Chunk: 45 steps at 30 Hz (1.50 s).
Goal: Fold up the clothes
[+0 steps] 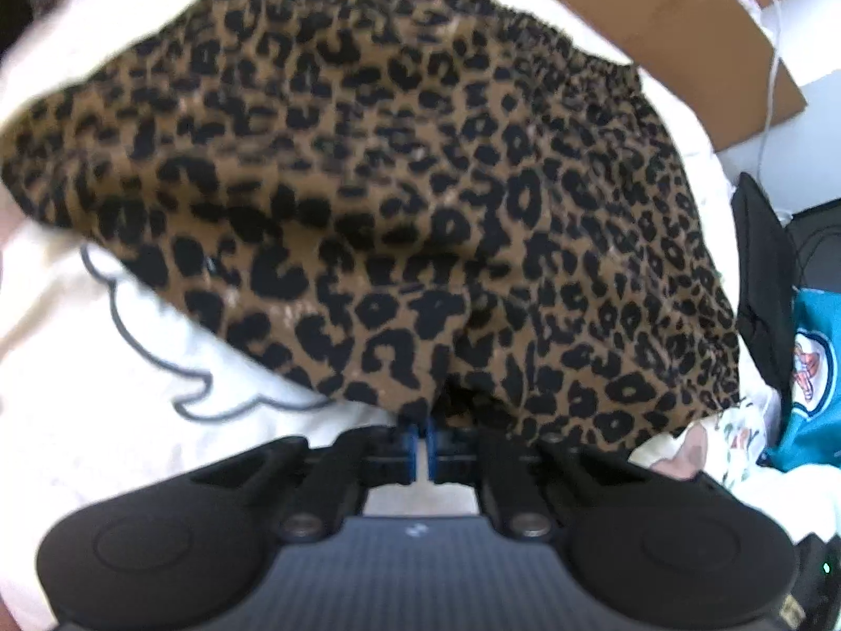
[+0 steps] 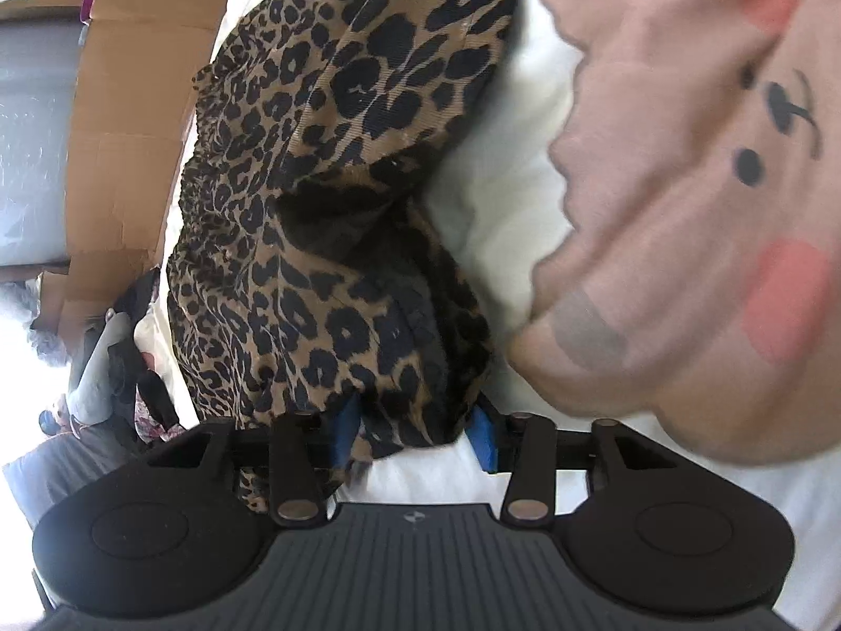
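Left gripper (image 1: 424,439) pinched together at leopard-print garment (image 1: 399,184) hem, right gripper (image 2: 415,434) clamped on bunched garment, right view alone shows pink face print (image 2: 709,200)

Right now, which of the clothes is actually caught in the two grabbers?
The leopard-print garment. Both the left gripper and the right gripper have its edge between their blue pads; the teal garment lies untouched aside.

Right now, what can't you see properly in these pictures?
- Left wrist view: left gripper fingertips, hidden under the leopard-print garment.
- Right wrist view: the garment's far end, cut off by the top edge.
- Right wrist view: the pink cartoon print, blurred and cut off.
- Left wrist view: teal item, cut by the right edge.
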Tool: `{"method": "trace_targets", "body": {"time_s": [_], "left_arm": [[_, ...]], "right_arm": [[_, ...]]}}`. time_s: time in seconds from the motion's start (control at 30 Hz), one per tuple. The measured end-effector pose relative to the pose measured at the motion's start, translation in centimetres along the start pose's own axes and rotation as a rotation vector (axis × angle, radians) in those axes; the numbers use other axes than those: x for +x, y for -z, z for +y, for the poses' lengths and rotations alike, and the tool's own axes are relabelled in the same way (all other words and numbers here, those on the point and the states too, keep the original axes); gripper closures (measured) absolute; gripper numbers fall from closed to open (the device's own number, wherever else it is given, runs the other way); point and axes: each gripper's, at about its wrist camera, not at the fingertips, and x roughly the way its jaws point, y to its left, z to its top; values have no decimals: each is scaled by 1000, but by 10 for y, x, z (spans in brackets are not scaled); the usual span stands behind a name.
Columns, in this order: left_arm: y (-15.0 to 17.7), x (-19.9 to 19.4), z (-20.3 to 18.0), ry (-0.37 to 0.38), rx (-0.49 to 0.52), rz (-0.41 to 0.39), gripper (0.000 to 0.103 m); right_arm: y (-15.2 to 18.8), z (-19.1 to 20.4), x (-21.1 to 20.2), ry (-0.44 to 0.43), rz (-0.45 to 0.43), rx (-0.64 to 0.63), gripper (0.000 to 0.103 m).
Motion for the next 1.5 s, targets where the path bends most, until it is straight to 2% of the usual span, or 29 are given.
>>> {"method": "trace_targets", "body": {"time_s": [0.03,0.17,0.5,0.73,1.0,1.1,1.23,1.3,1.43,1.5], "left_arm": [[-2,-3,0,0,6,-6,101],[-9,-10,-2,-9,33,-23,101],[-15,-36,-2,0,26,-84,102],[-25,-62,-5,37,57,-118,102],[-44,-87,-11,85,55,-184,102],[-48,-91,-9,131,22,-206,102],[-47,-80,-9,123,16,-162,100],[-41,-70,-7,106,19,-137,93],[-23,-52,-1,87,31,-77,91],[-13,-46,1,96,54,-46,79]], "right_arm": [[-2,-1,2,-7,9,24,101],[-2,4,-9,-50,-31,45,101],[11,24,-33,-89,-32,5,101],[8,40,-57,-117,-8,-55,101],[8,53,-70,-218,-12,-50,101],[10,58,-75,-248,-9,-48,101],[11,56,-81,-228,-36,-43,101],[8,52,-80,-210,-48,-35,101],[1,43,-75,-195,-70,-4,101],[-1,43,-73,-199,-82,12,101]]}}
